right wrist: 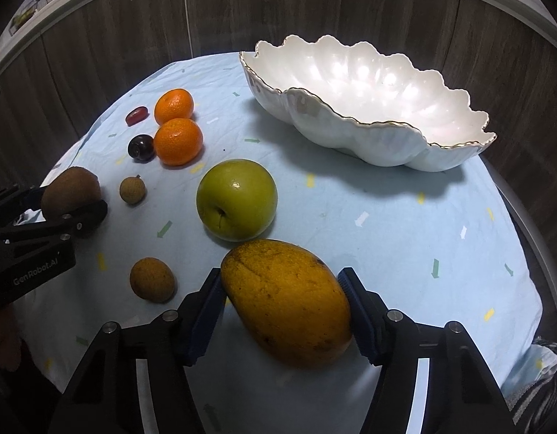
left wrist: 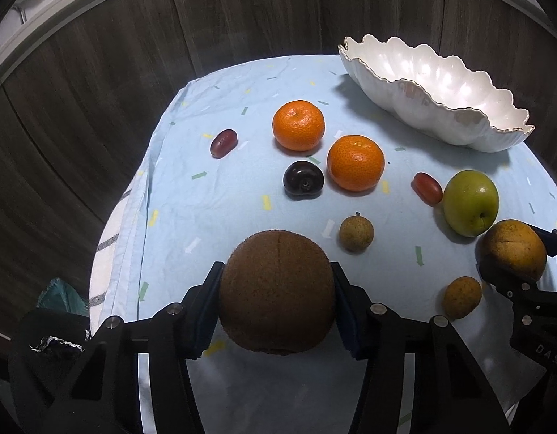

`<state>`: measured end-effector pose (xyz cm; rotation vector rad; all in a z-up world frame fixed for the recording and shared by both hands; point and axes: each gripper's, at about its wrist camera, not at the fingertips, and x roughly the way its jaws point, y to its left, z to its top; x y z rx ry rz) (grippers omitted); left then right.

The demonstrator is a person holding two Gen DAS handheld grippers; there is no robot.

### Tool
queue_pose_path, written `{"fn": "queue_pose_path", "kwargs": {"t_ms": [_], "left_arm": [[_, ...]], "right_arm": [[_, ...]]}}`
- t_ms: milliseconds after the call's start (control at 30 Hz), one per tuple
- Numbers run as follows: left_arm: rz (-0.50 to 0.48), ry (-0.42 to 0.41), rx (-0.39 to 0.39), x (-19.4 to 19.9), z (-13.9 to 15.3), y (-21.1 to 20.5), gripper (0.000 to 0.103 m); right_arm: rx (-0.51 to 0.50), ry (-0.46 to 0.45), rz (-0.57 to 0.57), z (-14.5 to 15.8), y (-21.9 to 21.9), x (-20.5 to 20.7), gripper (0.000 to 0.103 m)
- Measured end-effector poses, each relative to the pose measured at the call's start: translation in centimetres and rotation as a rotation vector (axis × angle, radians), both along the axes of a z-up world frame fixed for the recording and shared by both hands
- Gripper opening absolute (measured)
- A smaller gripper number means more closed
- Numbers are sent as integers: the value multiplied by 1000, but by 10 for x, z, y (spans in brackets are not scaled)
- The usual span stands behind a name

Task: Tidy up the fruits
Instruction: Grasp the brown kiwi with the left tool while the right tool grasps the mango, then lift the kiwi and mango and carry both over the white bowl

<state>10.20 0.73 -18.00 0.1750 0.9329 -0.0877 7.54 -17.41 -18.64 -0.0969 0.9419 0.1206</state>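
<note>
- Covering the desk (right wrist: 387, 217), a pale blue cloth with small arrow marks carries all items.
- White scalloped bowl (right wrist: 369, 83) with a gilt rim stands at the far right of the desk, nothing seen inside it.
- Right hand-held gripper (right wrist: 282, 307) is clamped on a yellow mango (right wrist: 289, 300); both blue pads press against its flanks (the fruit lies at the near edge, just in front of the green apple).
- Left hand-held gripper (left wrist: 276, 296) is clamped on a brown kiwi (left wrist: 276, 289), pads against both sides, at the near left of the desk.
- Green apple (right wrist: 237, 199) sits mid-desk, stem dimple facing the camera, apart from the bowl.
- Two oranges (left wrist: 298, 124) (left wrist: 355, 162) sit close together toward the far left, the nearer one just beside a dark plum (left wrist: 303, 180).
- Two small tan round fruits (left wrist: 356, 233) (left wrist: 462, 296) (kind cannot be told) lie between the two grippers, well apart from each other.
- One red grape (left wrist: 223, 143) lies left of the far orange; another red grape (left wrist: 427, 187) lies just beside the apple in the left wrist view.
</note>
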Motion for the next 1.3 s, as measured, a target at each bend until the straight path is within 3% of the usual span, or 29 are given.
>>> {"fn": "queue_pose_path", "kwargs": {"t_ms": [733,1300], "left_arm": [[-20,-68,3,-14,25,-5,54],[-33,-109,-23,-10,60,-24,54]], "right_arm": [[63,-47,-6,22,-7,-10,60],[122,-113,-42,62,-23,-10,59]]}}
